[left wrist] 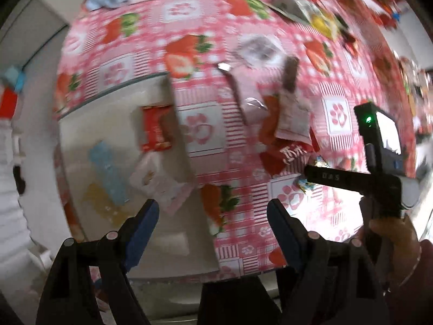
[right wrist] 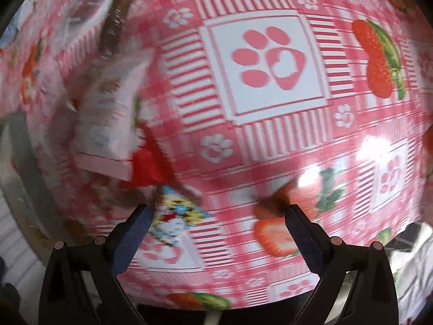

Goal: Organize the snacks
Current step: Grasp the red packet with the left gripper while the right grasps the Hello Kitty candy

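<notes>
Blue finger pads of left gripper wide apart, nothing between — hanging over edge of white plastic bin beside pink strawberry-print tablecloth. Red snack packet and pale blue wrapper already lying inside bin. Loose heap of snack packets waiting on cloth nearby.

Right gripper also spread wide, empty, just above small cartoon-print candy wrapper near its left pad. Best to centre over wrapper, press down flat — then squeeze slowly.
</notes>
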A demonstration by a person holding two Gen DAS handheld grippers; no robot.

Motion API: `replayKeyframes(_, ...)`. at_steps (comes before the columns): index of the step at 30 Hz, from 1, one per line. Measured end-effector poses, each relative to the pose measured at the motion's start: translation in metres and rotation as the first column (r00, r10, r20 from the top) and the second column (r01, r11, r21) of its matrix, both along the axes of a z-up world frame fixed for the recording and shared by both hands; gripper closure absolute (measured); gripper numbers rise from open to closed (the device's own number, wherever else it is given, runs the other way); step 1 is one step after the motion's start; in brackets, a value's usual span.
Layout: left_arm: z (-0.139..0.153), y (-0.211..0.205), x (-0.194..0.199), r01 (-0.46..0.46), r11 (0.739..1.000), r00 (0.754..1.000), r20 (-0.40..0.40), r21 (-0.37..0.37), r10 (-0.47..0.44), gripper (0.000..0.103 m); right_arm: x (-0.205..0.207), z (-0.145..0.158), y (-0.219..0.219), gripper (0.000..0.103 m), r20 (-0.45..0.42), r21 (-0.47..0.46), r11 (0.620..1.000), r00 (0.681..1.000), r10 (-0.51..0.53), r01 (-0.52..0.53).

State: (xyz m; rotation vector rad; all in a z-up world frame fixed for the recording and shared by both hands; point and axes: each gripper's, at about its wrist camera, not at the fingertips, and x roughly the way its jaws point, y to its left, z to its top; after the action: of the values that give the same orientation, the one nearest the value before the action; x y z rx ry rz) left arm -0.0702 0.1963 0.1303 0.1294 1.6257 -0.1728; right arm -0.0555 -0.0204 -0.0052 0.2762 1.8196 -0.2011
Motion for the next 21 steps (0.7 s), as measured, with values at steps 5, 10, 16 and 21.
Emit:
replayKeyframes(5,-0.029,-0.034,0.002,0.062,0.998,0.997,-0.038,-0.016,-0.062,0.019,-0.016,-0.006,-0.039,0.001,-0.005,-0.007,0.999,0.999,-0.053,0.053)
replayKeyframes(10,-0.057,-0.067,0.004,0.137,0.991,0.990,-0.028,-0.004,-0.137,0.018,-0.031,-0.010,-0.071,0.001,-0.012,0.005,1.000,1.000,-0.026,0.026)
replayKeyframes(16,-0.092,-0.095,0.008,0.206,0.978,0.978,-0.030,0.007,-0.206,0.019,-0.044,-0.014,-0.086,0.001,-0.025,0.014,1.000,0.999,0.019,-0.019)
replayKeyframes(21,-0.112,-0.102,0.003,0.173,0.980,0.979,-0.094,-0.095,-0.181,0.019,-0.065,-0.006,-0.093,0.001,-0.019,0.015,0.998,0.998,0.056,-0.055)
